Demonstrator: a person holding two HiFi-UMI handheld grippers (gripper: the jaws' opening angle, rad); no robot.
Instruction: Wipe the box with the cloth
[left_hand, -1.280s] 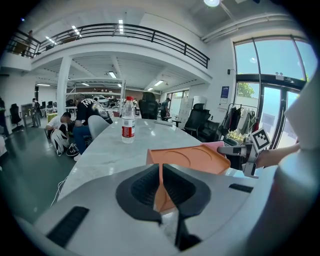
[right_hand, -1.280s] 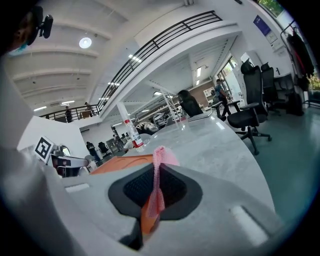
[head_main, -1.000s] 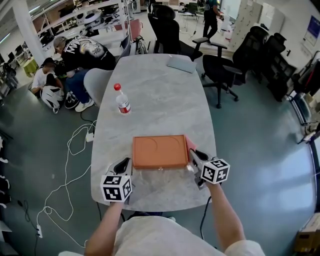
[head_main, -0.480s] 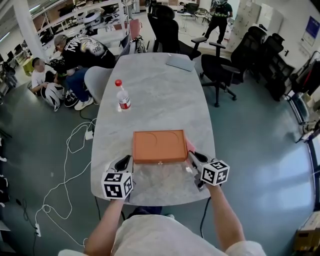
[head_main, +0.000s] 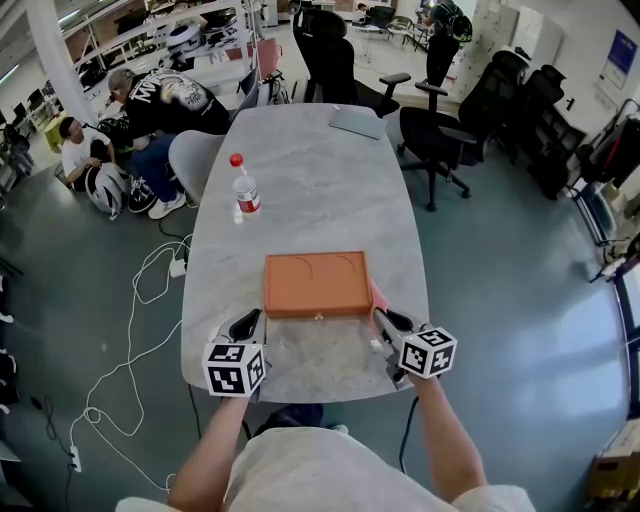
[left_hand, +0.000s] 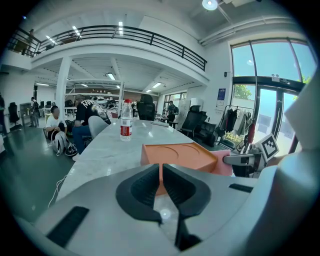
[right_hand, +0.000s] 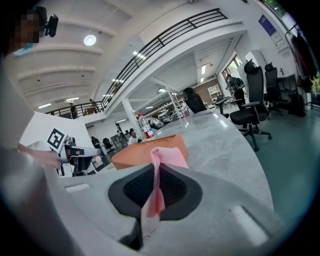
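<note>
An orange box (head_main: 317, 283) with two round recesses in its lid lies flat on the grey marble table (head_main: 310, 190). My right gripper (head_main: 386, 326) is shut on a pink cloth (head_main: 378, 298) at the box's near right corner. In the right gripper view the pink cloth (right_hand: 161, 165) is pinched between the jaws, with the orange box (right_hand: 145, 151) just ahead. My left gripper (head_main: 243, 327) is shut on nothing by the box's near left corner. The left gripper view has the orange box (left_hand: 180, 154) just beyond the jaws.
A plastic bottle (head_main: 244, 190) with a red cap stands on the table's left side. A grey laptop (head_main: 358, 123) lies at the far end. Office chairs (head_main: 445, 120) stand to the right, cables (head_main: 150, 300) lie on the floor at left, and people crouch at far left.
Both grippers have drawn back slightly toward me along the table's near end. The box now sits a little farther from them. The cloth stays held.
</note>
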